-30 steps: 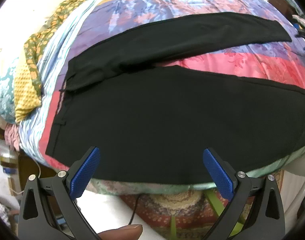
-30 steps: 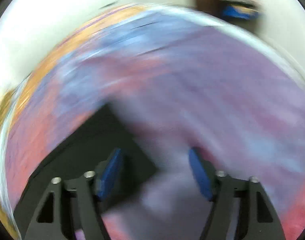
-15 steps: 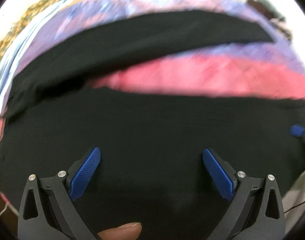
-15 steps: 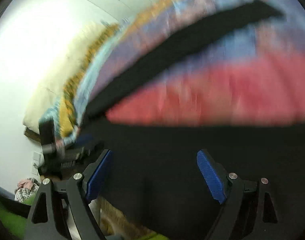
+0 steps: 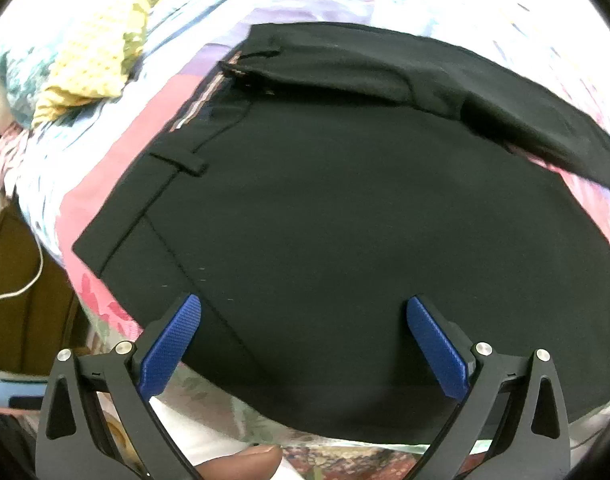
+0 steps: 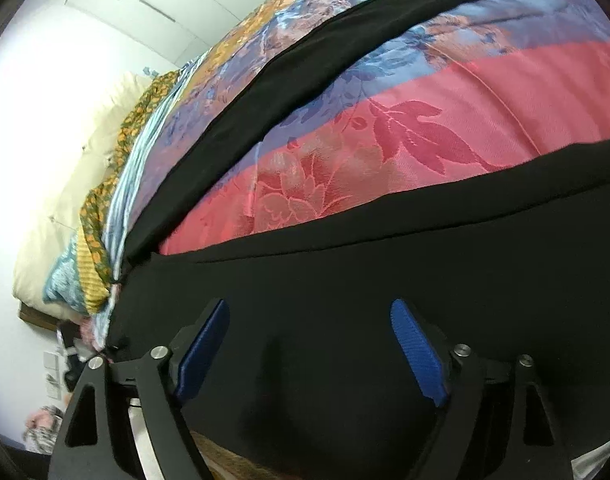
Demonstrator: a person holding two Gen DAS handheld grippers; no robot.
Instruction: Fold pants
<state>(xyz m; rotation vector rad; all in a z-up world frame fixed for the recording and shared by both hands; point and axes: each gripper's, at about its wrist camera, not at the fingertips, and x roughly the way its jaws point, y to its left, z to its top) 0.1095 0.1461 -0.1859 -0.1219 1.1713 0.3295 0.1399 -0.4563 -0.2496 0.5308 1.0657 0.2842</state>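
Black pants [image 5: 325, 208] lie spread flat on a bed, waistband with a belt loop [image 5: 177, 160] at the left, the two legs parted toward the right. My left gripper [image 5: 303, 344] is open and empty, low over the near leg by the waist end. In the right wrist view the pants [image 6: 385, 292] show with the far leg [image 6: 305, 76] stretching away. My right gripper [image 6: 311, 352] is open and empty, just above the near leg close to the bed's near edge.
A floral bedspread [image 6: 445, 120] in pink, blue and orange covers the bed. Yellow patterned cloth [image 5: 97, 48] and a pillow [image 6: 65, 200] lie at the left end. The bed's near edge [image 5: 225, 412] drops to the floor. A thumb [image 5: 241, 462] shows below the left gripper.
The left gripper has swung left to the waistband end of the pants. The right gripper has swung from the far leg's hem to low over the near leg. Both stayed open.
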